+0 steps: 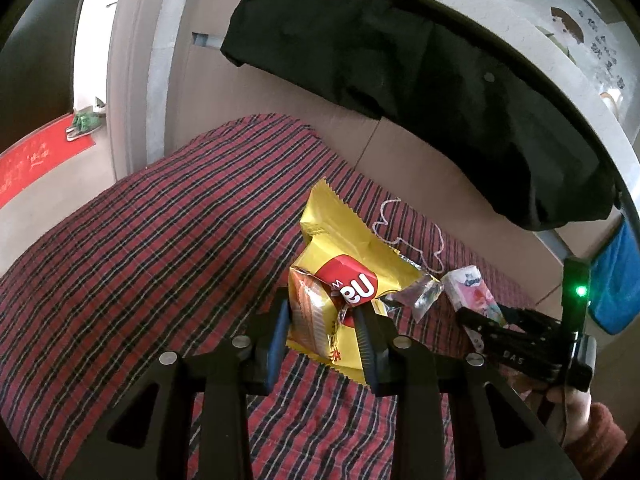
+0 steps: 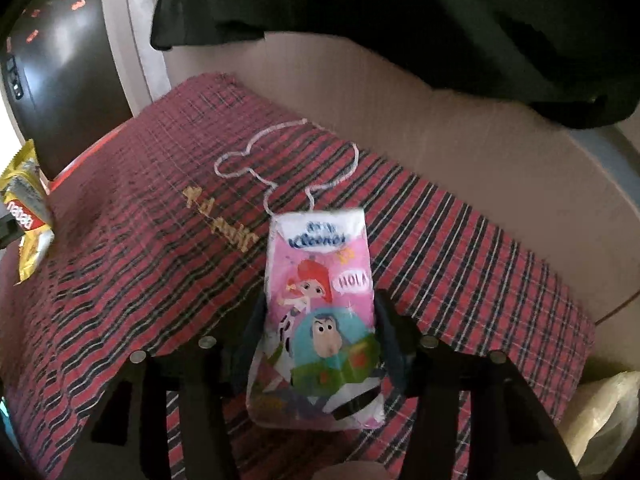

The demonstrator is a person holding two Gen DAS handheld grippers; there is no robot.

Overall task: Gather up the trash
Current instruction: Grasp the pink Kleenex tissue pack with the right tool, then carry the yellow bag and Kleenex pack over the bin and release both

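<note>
My left tongs (image 1: 326,334) pinch the crinkled yellow foil wrapper (image 1: 344,248); my right tongs (image 2: 320,344) stand spread around the glossy rectangular tissue pack (image 2: 320,280) on the plaid cloth (image 2: 140,240).

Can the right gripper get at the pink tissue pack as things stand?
Probably yes. The right gripper stands open with the tissue pack already between its fingers on the plaid cloth, nothing covering it. The left gripper, shut on the yellow wrapper, is off to the side.
</note>
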